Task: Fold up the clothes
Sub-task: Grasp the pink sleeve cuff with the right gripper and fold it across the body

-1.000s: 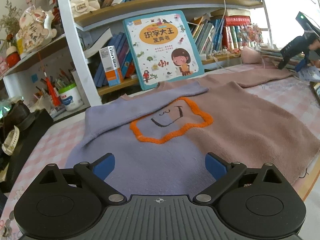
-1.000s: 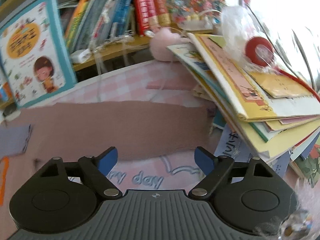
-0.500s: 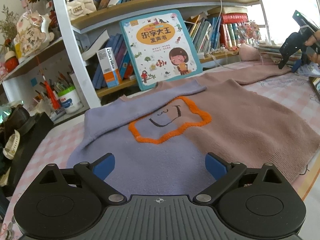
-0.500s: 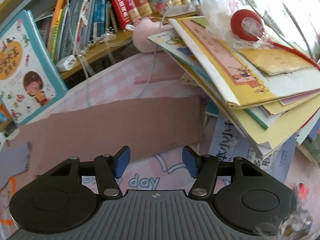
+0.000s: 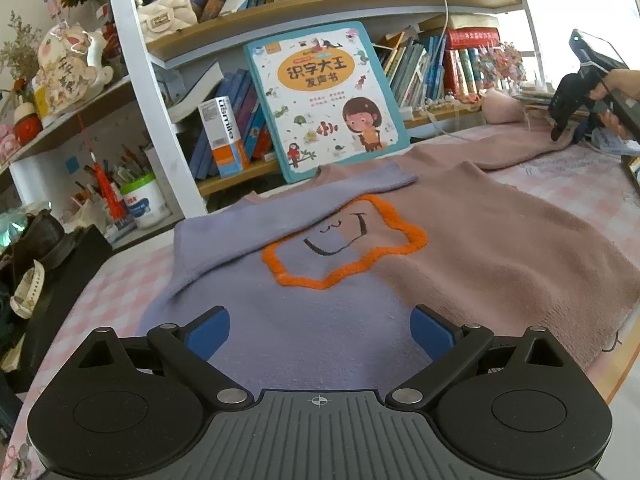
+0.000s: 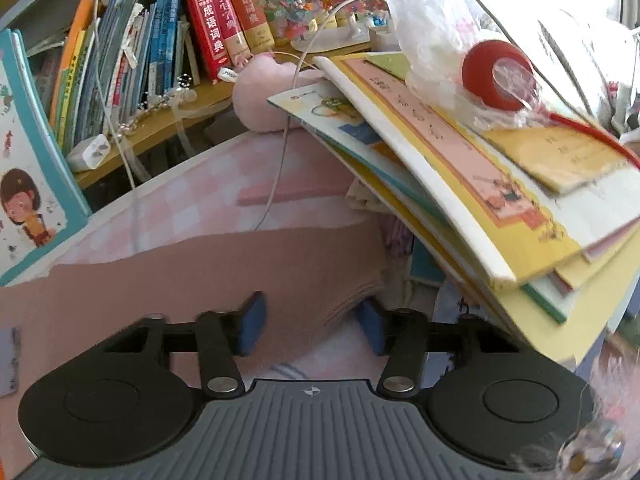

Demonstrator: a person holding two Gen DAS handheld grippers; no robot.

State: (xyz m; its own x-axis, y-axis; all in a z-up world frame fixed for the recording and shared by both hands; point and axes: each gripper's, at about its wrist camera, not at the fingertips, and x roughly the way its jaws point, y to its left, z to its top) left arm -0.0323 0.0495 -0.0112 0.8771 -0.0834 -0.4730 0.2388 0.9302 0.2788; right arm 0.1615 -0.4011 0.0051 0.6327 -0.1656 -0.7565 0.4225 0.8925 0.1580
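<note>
left gripper (image 5: 320,332) spread wide, right gripper (image 6: 312,324) half-closed

One sweater (image 5: 400,264) lies on the table (image 5: 116,284), in two colours, lilac and dusty pink, with one orange star outline (image 5: 344,240) on the chest and two sleeves: one lilac sleeve (image 5: 304,208) and one pink sleeve (image 6: 224,276). There are two claws: the left claw (image 5: 320,330) and the right claw (image 6: 310,322), each with two blue pads. One big picture book (image 5: 326,100) leans on the shelf. One white pen pot (image 5: 142,200) stands at the left, one cream handbag (image 5: 164,16) sits up high, and one pink plush toy (image 6: 264,96) rests by a single slanting stack of books (image 6: 460,184).
</note>
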